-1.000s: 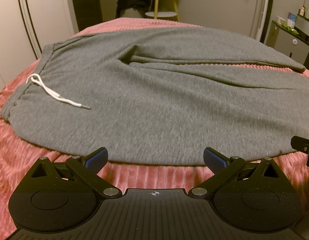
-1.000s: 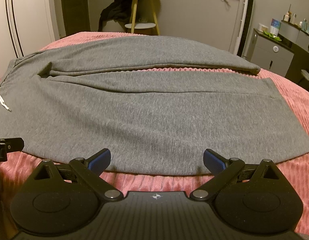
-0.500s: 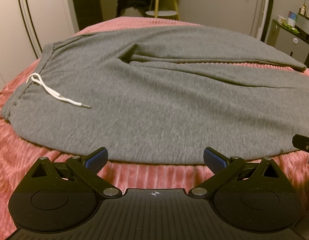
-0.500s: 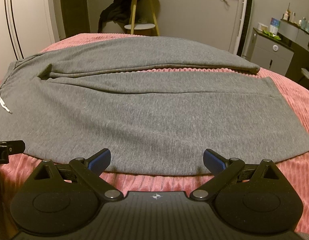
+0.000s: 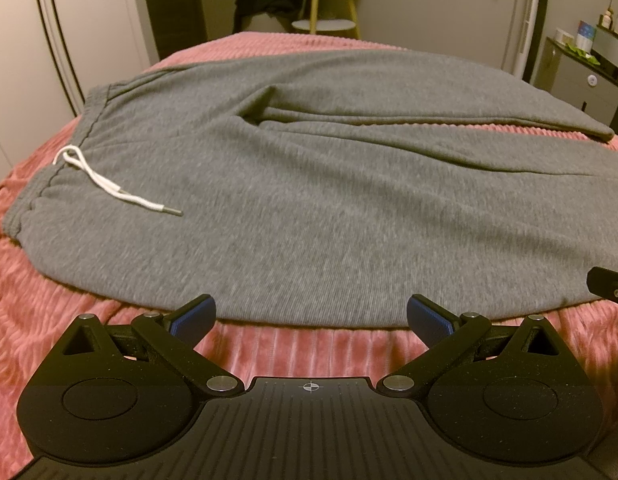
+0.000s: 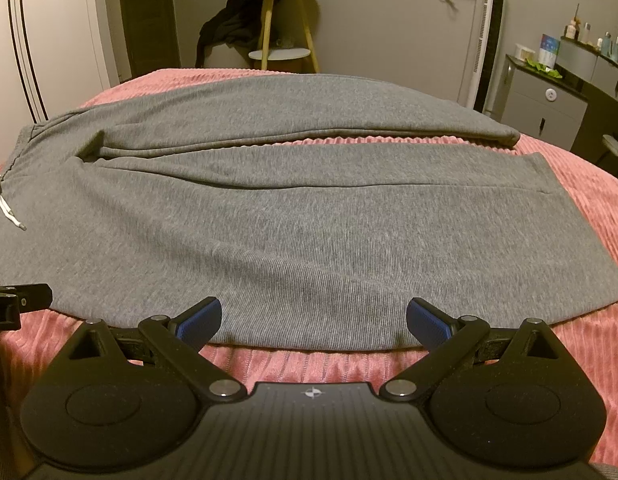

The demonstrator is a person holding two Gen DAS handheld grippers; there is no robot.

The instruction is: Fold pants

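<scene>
In the left wrist view we see the pants (image 5: 329,184) spread flat over the bed (image 5: 61,312), filling the middle of the frame. Their waistband (image 5: 49,184) lies at the left edge, and the white drawstring (image 5: 109,188) trails from it onto the grey cloth toward the centre. The two legs run off to the right, with a strip of pink cover showing between them at the upper right. Our left gripper (image 5: 311,318) sits at the bottom centre, its blue fingers (image 5: 193,320) set wide apart and holding nothing, just short of the near hem. A tip of the other tool pokes in at the right edge.

In the right wrist view the waistband is at the far left, the drawstring (image 6: 7,208) beside it. The pants (image 6: 309,220) stretch across the middle, and the leg cuffs (image 6: 549,184) end at the upper right. Our right gripper (image 6: 313,320) is at the bottom centre, fingers (image 6: 427,322) wide and empty, their tips at the near edge of the cloth; we cannot tell whether they touch it. Behind the bed, a stool (image 6: 281,54) stands at the top centre and a cabinet (image 6: 549,100) at the upper right.
</scene>
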